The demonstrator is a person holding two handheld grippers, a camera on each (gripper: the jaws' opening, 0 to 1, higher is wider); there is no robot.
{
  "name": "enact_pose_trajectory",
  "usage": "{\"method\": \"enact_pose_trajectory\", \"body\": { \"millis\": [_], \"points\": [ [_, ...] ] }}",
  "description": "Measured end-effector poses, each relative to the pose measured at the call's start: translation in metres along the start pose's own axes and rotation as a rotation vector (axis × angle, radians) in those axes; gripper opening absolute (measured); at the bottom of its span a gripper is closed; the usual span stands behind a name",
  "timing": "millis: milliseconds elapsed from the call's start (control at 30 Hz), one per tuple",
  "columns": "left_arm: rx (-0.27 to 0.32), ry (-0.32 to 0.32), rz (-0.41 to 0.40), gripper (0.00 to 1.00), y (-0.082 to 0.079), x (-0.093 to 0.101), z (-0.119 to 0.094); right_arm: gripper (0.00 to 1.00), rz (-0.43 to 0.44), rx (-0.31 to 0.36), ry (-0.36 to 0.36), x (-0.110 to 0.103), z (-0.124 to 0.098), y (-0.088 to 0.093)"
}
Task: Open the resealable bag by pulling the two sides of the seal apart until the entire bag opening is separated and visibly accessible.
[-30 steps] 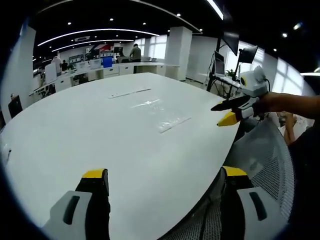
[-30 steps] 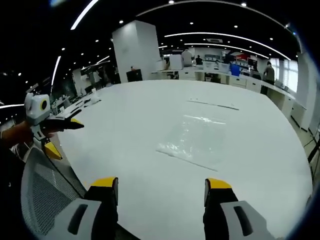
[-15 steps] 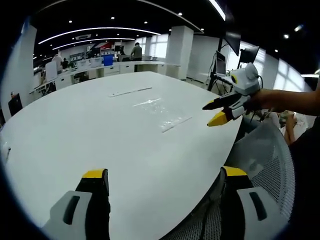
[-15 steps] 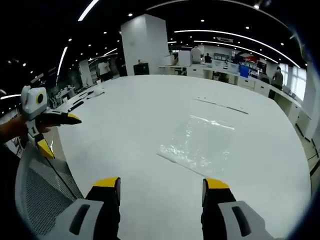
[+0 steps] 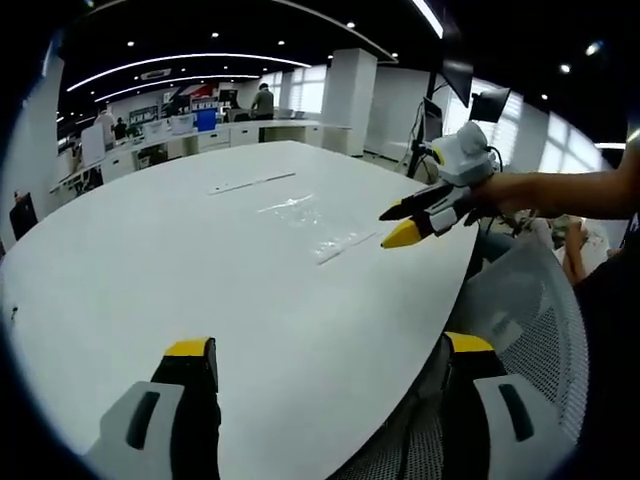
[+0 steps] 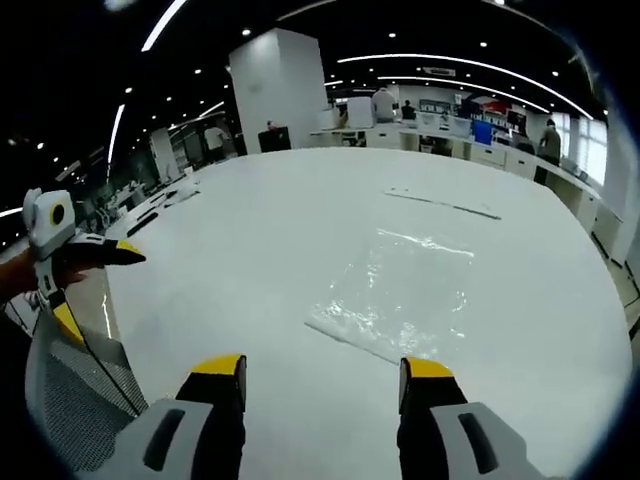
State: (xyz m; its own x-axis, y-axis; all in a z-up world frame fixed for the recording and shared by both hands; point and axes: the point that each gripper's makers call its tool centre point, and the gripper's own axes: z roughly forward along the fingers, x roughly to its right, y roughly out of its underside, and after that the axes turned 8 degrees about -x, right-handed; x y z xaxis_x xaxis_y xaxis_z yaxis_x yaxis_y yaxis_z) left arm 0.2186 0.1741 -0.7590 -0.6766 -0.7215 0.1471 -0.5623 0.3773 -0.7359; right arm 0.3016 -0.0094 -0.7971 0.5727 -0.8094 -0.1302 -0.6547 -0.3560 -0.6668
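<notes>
A clear resealable bag (image 6: 405, 295) lies flat on the white table (image 6: 260, 230), its seal edge nearest me. My right gripper (image 6: 320, 368) hovers open just short of that edge, nothing between its jaws. In the left gripper view the bag (image 5: 318, 226) is a faint glint mid-table, and the right gripper (image 5: 394, 226) reaches in from the right, its tips beside the seal strip. My left gripper (image 5: 330, 350) stands open over the table's near part, well back from the bag. From the right gripper view it (image 6: 100, 288) hangs at the table's left edge, held by a hand.
A thin pale strip (image 6: 445, 205) lies on the table beyond the bag. A grey mesh chair back (image 5: 530, 300) stands by the table's edge. Desks, a white column (image 6: 275, 95) and people fill the room's far side.
My right gripper has moved forward over the table's edge toward the bag, whose seal edge now lies close before its jaws. The left gripper has hardly moved.
</notes>
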Motion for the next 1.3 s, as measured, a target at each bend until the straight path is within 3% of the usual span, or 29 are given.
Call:
{"method": "enact_pose_trajectory", "body": {
  "millis": [467,933,1300],
  "points": [
    [0.004,0.03,0.025,0.9,-0.008,-0.01,0.005,0.52,-0.052,-0.038,0.008,-0.001,0.029,-0.013],
    [-0.012,0.042,0.012,0.9,0.002,-0.009,0.007,0.42,-0.049,-0.107,0.014,0.009,0.056,-0.007],
    [-0.001,0.038,0.025,0.9,-0.012,-0.012,0.014,0.32,-0.071,-0.142,-0.021,0.002,0.07,0.0]
  ]
}}
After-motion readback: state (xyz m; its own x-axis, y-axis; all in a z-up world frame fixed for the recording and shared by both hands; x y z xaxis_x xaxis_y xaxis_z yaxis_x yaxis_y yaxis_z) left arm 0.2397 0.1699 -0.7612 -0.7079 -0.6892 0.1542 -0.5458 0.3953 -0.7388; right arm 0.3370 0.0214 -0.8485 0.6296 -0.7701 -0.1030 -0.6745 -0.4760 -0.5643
